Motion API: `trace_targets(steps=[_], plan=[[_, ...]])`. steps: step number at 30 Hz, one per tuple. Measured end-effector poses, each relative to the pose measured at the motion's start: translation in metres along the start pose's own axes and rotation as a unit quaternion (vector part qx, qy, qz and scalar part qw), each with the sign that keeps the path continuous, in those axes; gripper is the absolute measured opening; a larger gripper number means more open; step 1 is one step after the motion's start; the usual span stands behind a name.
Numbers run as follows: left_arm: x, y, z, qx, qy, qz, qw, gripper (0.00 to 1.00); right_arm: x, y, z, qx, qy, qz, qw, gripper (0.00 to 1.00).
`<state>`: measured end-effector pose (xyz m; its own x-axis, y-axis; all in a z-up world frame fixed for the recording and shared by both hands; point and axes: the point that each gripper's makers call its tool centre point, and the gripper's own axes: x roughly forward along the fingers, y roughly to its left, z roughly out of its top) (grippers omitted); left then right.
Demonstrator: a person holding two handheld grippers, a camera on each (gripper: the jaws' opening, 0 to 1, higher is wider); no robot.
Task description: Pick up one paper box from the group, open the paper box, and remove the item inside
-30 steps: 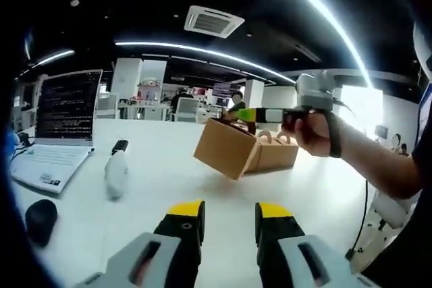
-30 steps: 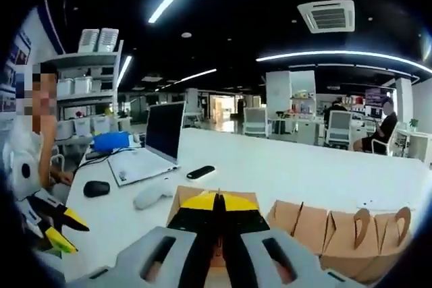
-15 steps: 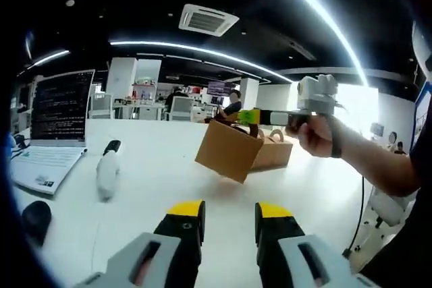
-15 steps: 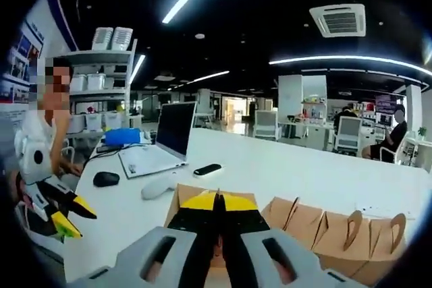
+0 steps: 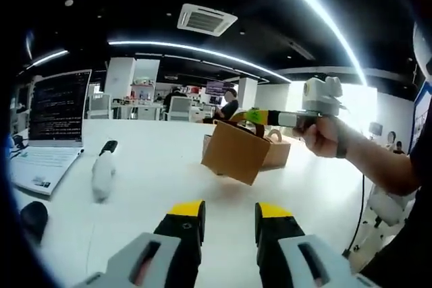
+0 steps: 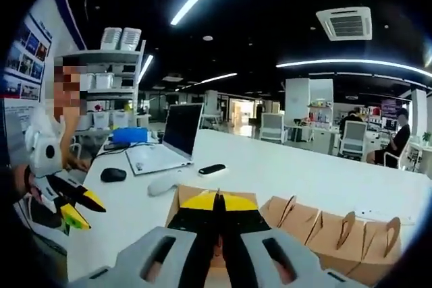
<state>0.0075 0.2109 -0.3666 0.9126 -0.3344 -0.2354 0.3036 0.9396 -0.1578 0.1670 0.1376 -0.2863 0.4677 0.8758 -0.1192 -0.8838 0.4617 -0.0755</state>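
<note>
The right hand-held gripper [image 6: 217, 202] is clenched on the top edge of a paper box [image 5: 236, 152], hanging it clear of the worktop [image 5: 148, 180] near the group [image 6: 337, 241]. It looks light, thin and crushable; the left hand-held gripper [image 5: 229, 215], released, should take the flap.

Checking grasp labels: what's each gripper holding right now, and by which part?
Right gripper is shut on the paper box, gripping its top edge by the handle and holding it clear of the table. Left gripper is open, holding nothing.
</note>
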Motion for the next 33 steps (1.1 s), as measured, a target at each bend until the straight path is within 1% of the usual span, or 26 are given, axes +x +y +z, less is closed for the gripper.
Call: trace_targets(steps=[3, 6, 13, 21, 33], plan=[[0.002, -0.002, -0.001, 0.001, 0.003, -0.001, 1.0000, 0.31, -0.004, 0.001, 0.000, 0.011, -0.004, 0.009, 0.9999, 0.02], [0.004, -0.003, -0.001, 0.001, 0.002, -0.002, 1.0000, 0.31, -0.008, 0.000, -0.002, 0.014, -0.004, 0.011, 0.9998, 0.02], [0.006, -0.005, 0.000, 0.002, 0.002, -0.004, 1.0000, 0.31, -0.021, 0.005, -0.001, -0.005, -0.009, 0.030, 0.9995, 0.02], [0.009, -0.010, -0.005, 0.002, 0.009, -0.006, 0.9999, 0.31, -0.037, 0.007, -0.004, -0.025, -0.009, 0.051, 0.9983, 0.02], [0.014, -0.018, -0.007, 0.005, 0.015, -0.010, 0.9998, 0.31, -0.047, 0.008, -0.015, -0.029, -0.004, 0.072, 0.9970, 0.02]])
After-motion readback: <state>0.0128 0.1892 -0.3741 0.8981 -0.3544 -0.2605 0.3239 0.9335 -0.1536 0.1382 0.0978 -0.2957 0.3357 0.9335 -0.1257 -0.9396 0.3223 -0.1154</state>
